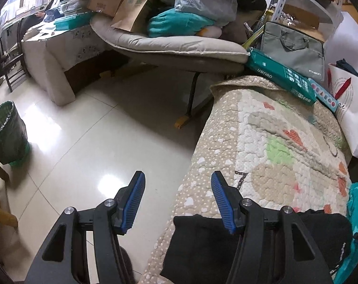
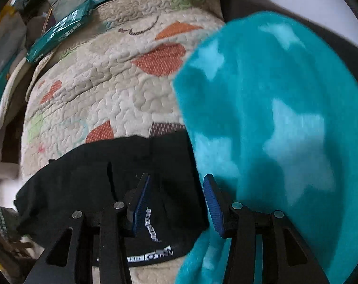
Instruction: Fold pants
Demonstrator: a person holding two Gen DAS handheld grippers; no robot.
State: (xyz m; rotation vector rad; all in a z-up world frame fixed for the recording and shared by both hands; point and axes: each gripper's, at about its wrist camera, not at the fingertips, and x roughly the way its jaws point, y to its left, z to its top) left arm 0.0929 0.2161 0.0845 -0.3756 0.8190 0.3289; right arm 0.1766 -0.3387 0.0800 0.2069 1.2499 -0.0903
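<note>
Nearest in the left wrist view, the left claw stands about half open with nothing between its blue pads; it hangs over the edge of the quilted cover, one finger above the tiled floor and the other above the black pants, which lie at about five o'clock from the claw's tips. In the right wrist view the right claw also stands roughly half open and empty, pointing steeply down at the same pants, whose printed white lettering shows directly between its fingers. The garment looks like a soft, light knit that lies in a flat dark bundle across the near end of the quilt; it should drape and sag when lifted, not hold any shape, and a pinch may gather more than one layer. A sound hold would likely be on a hemmed edge or a corner, one claw at each end, so the cloth hangs evenly. At three o'clock a fluffy teal blanket with pale stars overlaps the pants' right side and could get caught in a grasp there. Farther off, at eleven o'clock, teal boxes rest on the quilt's far end, well apart from the pants.
</note>
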